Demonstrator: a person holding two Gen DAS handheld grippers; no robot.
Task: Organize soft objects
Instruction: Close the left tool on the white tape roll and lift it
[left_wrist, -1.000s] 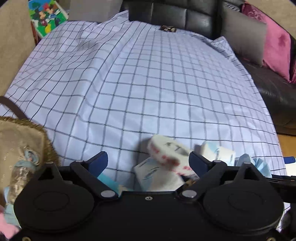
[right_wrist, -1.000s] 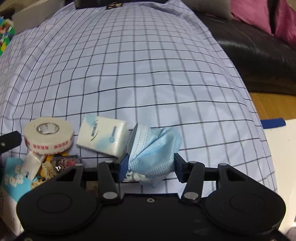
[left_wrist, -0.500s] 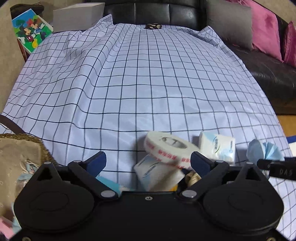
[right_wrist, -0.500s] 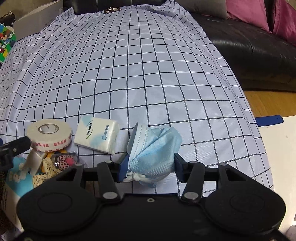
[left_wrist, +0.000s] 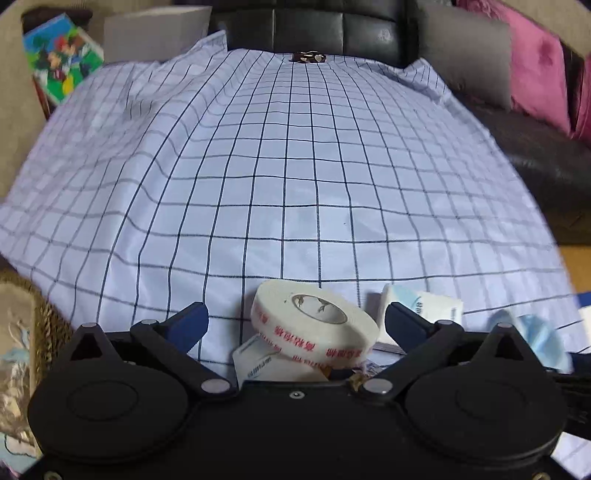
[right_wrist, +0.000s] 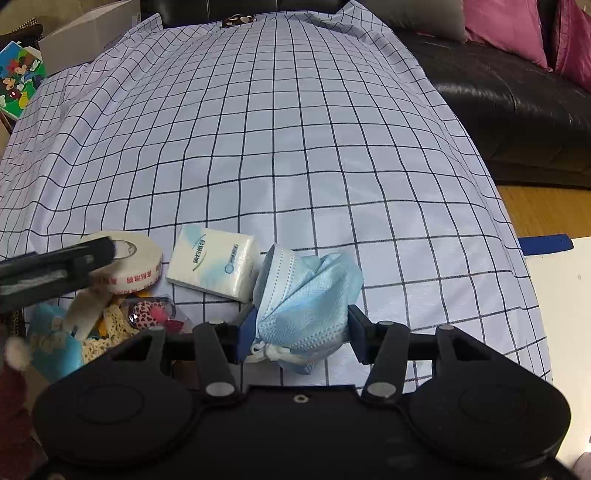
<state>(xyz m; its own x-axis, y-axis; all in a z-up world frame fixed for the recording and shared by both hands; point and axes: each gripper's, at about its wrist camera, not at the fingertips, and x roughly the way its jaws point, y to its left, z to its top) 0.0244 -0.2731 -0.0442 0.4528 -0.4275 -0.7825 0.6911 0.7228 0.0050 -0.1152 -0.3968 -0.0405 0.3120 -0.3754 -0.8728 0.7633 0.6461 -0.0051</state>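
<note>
- Crumpled light-blue pleated face mask (right_wrist: 306, 295) pinched between the blue pads of the right gripper (right_wrist: 301, 325), at the near edge of the white black-checked cloth (right_wrist: 295, 147).
- Just left: white tissue pack (right_wrist: 214, 266), then white foam tape roll with red print (left_wrist: 314, 325).
- Left gripper (left_wrist: 295, 325) spread wide (just been opening), roll between its jaws, untouched.

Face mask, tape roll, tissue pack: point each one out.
face mask (right_wrist: 306, 295), right wrist view, crumpled blue middle.
tape roll (left_wrist: 314, 325), left wrist view, white top face.
tissue pack (right_wrist: 214, 264), right wrist view, printed top.
</note>
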